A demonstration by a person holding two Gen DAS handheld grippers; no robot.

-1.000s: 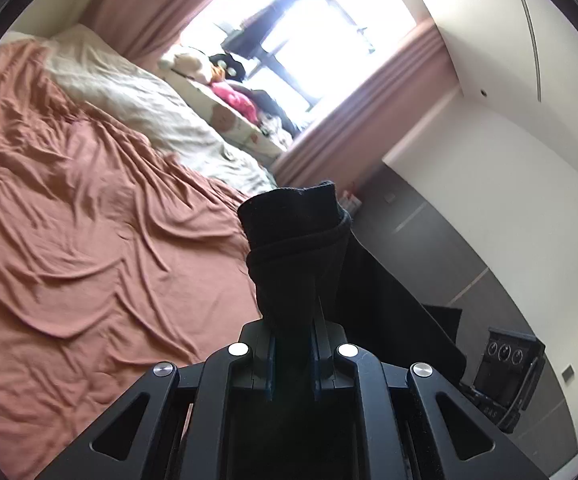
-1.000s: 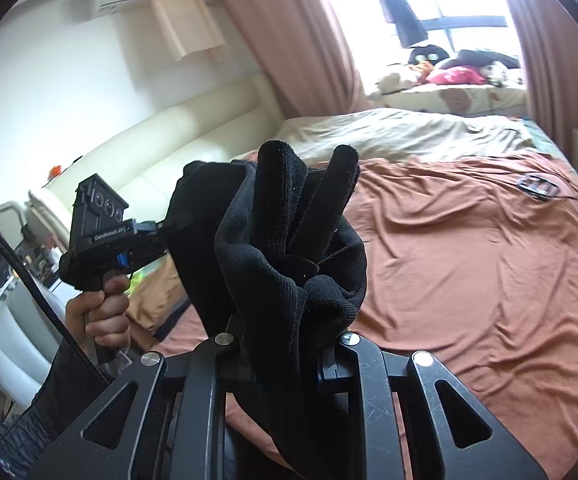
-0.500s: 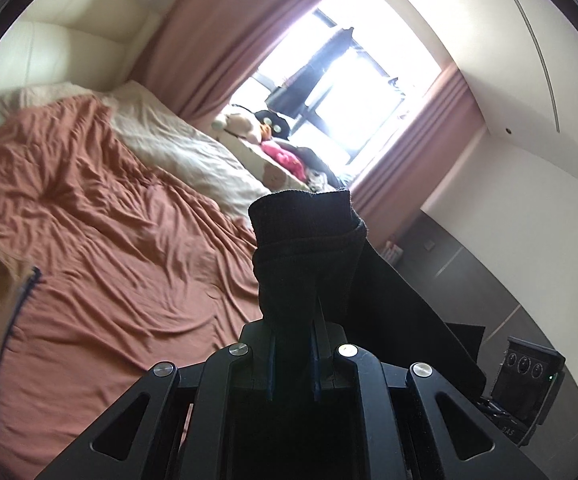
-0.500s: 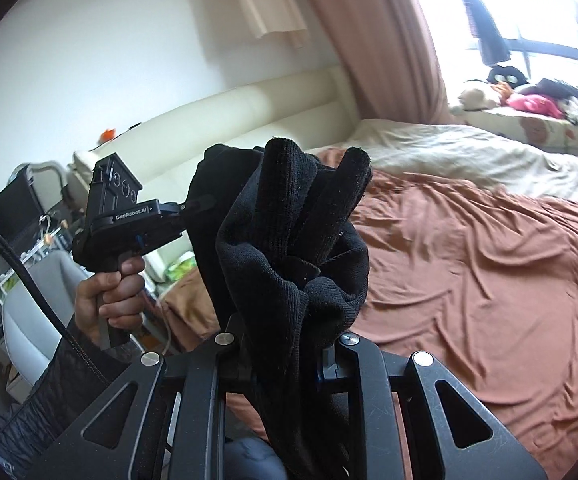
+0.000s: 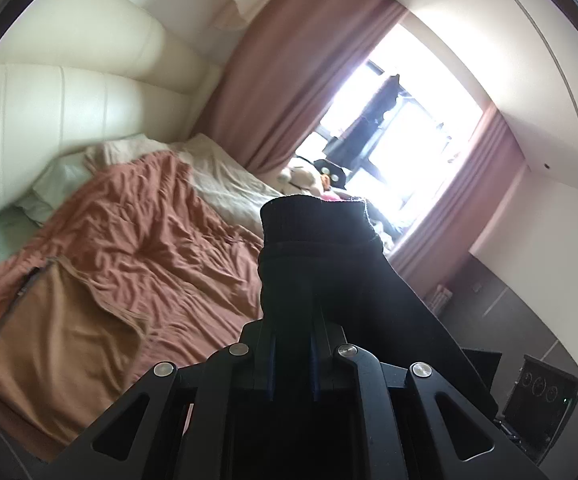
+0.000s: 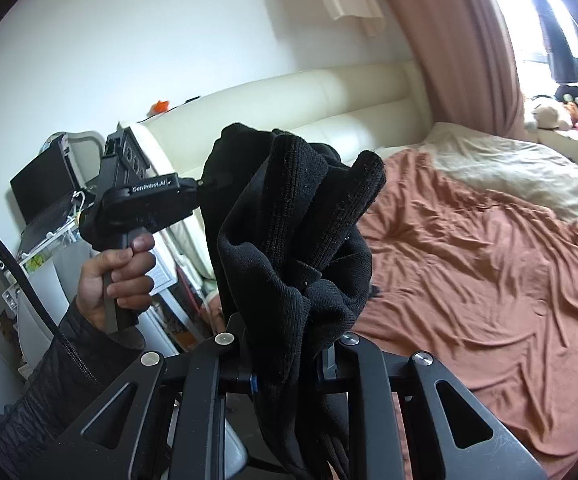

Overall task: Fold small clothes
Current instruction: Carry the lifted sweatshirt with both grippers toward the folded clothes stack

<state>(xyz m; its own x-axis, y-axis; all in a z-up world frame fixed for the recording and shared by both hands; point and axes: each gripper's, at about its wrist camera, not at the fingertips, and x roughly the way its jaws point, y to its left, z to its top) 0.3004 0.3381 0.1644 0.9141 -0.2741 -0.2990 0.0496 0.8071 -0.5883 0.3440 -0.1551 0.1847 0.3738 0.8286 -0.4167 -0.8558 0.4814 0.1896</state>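
1. Since a second ago both cameras have swung toward the head of the bed: the left wrist view now takes in the cream headboard (image 5: 69, 96) and a tan cloth (image 5: 57, 344) near the bed's near edge, and in the right wrist view the left gripper (image 6: 209, 180) and the hand (image 6: 117, 276) holding it have come closer and larger.
2. The black garment (image 6: 289, 256) hangs in the air between the two tools, clear of the rust-brown bedspread (image 6: 489, 264), which lies below and beyond it.
3. The right gripper (image 6: 289, 376) is closed on a bunched wad of the garment, ribbed folds standing up out of its jaws.
4. The left gripper's jaws are likewise closed on a ribbed hem, seen standing up ahead of them in its own view (image 5: 317, 236).
5. The deciding relation, as I judge it: the cloth runs roughly straight from one tool to the other, so its long axis is the line between them; neither is nearer, both have it.
6. Hidden: the fingertips of both tools are buried in black cloth, and the garment's lower part drops out of frame, so its kind and full shape cannot be made out.
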